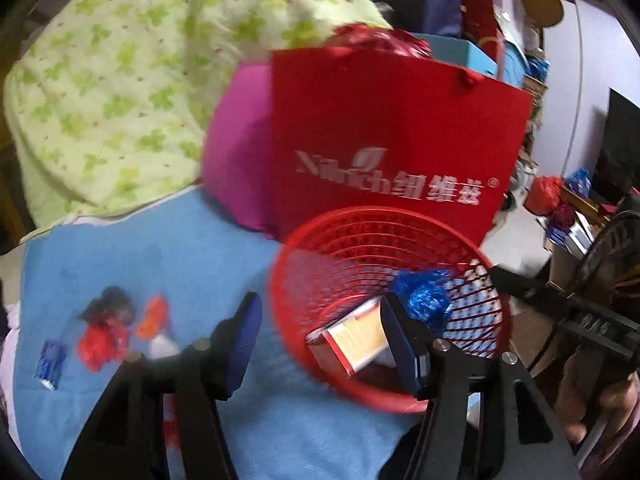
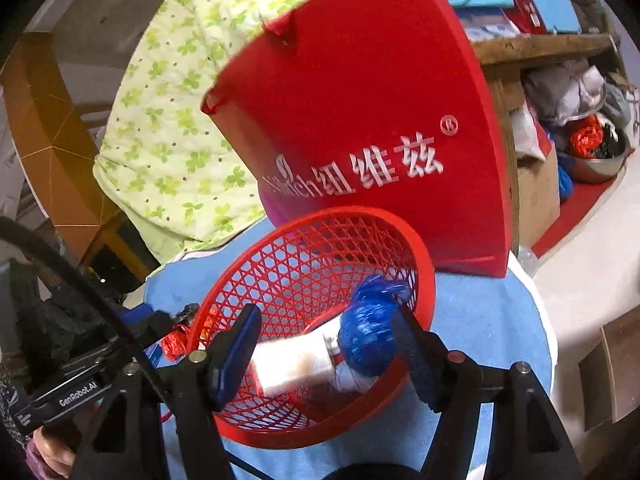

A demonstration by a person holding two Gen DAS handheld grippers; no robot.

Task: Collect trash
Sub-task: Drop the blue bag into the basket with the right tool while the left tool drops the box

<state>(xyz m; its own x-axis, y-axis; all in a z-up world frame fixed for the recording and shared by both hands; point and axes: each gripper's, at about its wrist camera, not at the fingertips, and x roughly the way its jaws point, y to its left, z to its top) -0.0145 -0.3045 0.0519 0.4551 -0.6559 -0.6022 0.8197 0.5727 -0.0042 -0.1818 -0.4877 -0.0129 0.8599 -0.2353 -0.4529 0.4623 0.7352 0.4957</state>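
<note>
Red mesh basket (image 1: 320,248) holds a blue wad (image 1: 426,296).
Your left gripper (image 1: 320,332) and right gripper (image 2: 326,344) both hang spread, empty.

I see a red plastic mesh basket (image 2: 312,264) on matt blue cloth (image 1: 160,256), a crinkly glossy blue plastic wad (image 2: 370,336), a smooth red paper bag (image 1: 400,128), soft green-printed quilt (image 1: 120,80)
</note>
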